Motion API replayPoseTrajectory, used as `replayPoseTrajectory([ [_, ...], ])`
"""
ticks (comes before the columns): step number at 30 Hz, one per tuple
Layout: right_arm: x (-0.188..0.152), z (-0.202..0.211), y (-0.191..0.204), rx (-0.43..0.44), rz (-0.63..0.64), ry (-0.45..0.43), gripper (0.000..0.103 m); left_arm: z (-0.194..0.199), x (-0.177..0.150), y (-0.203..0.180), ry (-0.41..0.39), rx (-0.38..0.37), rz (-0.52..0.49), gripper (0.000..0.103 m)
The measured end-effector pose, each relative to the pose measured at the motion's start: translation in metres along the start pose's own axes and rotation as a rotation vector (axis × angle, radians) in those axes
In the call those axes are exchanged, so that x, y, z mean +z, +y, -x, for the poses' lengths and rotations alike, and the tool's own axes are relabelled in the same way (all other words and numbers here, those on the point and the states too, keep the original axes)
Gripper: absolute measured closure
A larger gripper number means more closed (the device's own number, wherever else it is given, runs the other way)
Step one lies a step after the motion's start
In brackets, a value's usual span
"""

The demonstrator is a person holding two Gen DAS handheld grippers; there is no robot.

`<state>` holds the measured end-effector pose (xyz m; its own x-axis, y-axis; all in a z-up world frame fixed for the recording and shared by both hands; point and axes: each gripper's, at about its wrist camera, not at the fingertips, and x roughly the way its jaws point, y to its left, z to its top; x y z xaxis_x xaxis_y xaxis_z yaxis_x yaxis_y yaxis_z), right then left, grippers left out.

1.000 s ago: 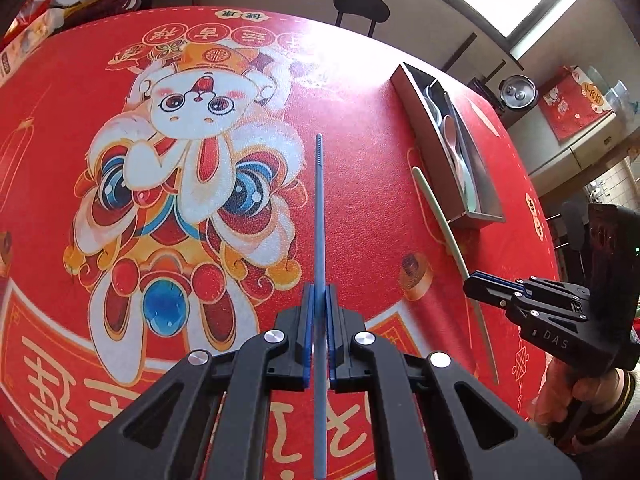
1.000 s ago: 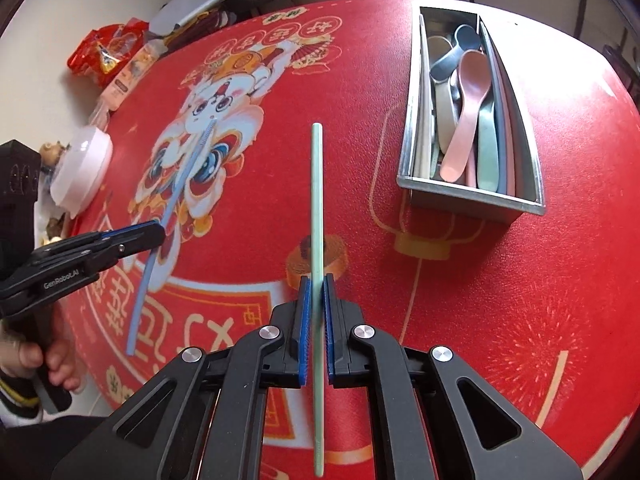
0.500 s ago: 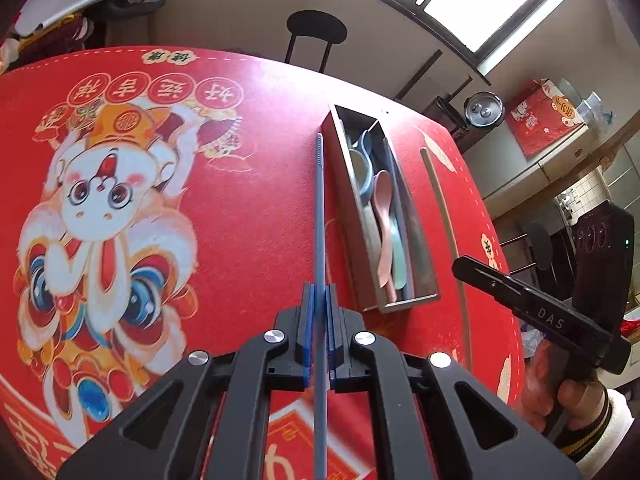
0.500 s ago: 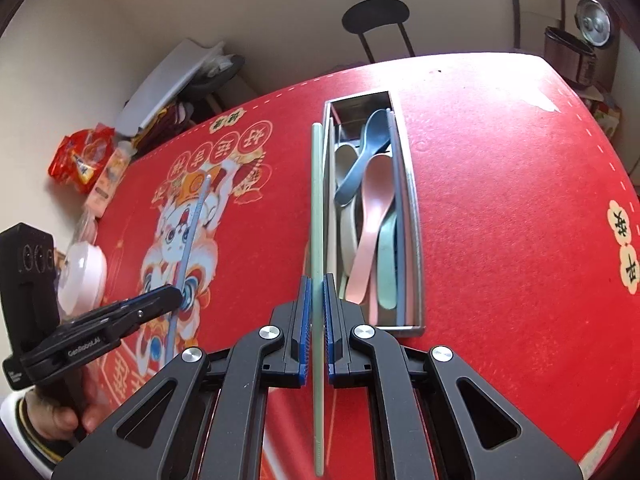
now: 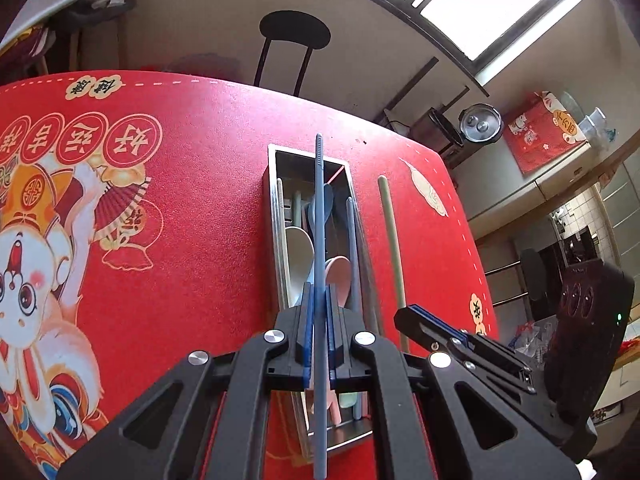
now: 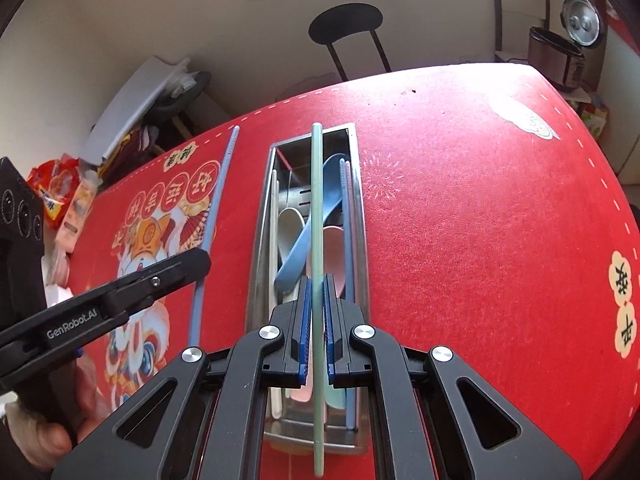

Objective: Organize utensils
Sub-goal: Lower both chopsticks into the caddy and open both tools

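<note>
1. The left gripper [image 5: 319, 320] is clamped on a blue chopstick [image 5: 319, 216], which is pinched between the blue pads near its lower half.
2. The blue chopstick is seen lined up lengthwise above the steel utensil tray [image 5: 276, 208] in the left wrist view; contact with the tray cannot be determined.
3. The right gripper [image 6: 317, 312] is closed on a pale green chopstick [image 6: 317, 200], which is likewise held lengthwise above the tray [image 6: 260, 216].
4. In the right wrist view, the blue chopstick [image 6: 216, 208] and the left gripper [image 6: 176, 270] are seen to the left of the tray, over the red printed tablecloth [image 6: 480, 220].
5. In the left wrist view, the green chopstick [image 5: 392, 240] and the right gripper [image 5: 416, 320] are seen just to the right of the tray.
6. Inside the tray, a blue spoon [image 6: 296, 248], a white spoon [image 6: 290, 224], a pink spoon [image 6: 336, 252] and further chopsticks are stored lengthwise.
7. A person's hand [image 6: 44, 432] is seen on the left gripper's handle.
8. A black chair [image 6: 348, 28] is positioned beyond the table's far edge.
</note>
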<state>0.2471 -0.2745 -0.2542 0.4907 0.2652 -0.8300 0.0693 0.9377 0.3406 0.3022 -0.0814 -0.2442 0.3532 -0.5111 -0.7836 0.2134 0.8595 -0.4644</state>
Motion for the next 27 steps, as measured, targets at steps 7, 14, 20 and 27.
replayPoseTrajectory([
  [7, 0.004, -0.016, -0.008, -0.006, -0.019, 0.020, 0.097, -0.030, 0.015, 0.005, 0.026, 0.015, 0.040, 0.098],
  [14, 0.006, -0.026, -0.013, -0.015, -0.031, 0.032, 0.097, -0.048, 0.024, 0.005, 0.043, 0.032, 0.036, 0.097],
  [20, 0.006, -0.032, -0.010, -0.020, -0.022, 0.045, 0.097, -0.054, 0.021, 0.007, 0.060, 0.043, 0.040, 0.097],
  [27, 0.006, -0.032, -0.009, -0.035, -0.050, 0.059, 0.095, -0.038, 0.026, 0.006, 0.045, 0.063, -0.020, 0.089],
])
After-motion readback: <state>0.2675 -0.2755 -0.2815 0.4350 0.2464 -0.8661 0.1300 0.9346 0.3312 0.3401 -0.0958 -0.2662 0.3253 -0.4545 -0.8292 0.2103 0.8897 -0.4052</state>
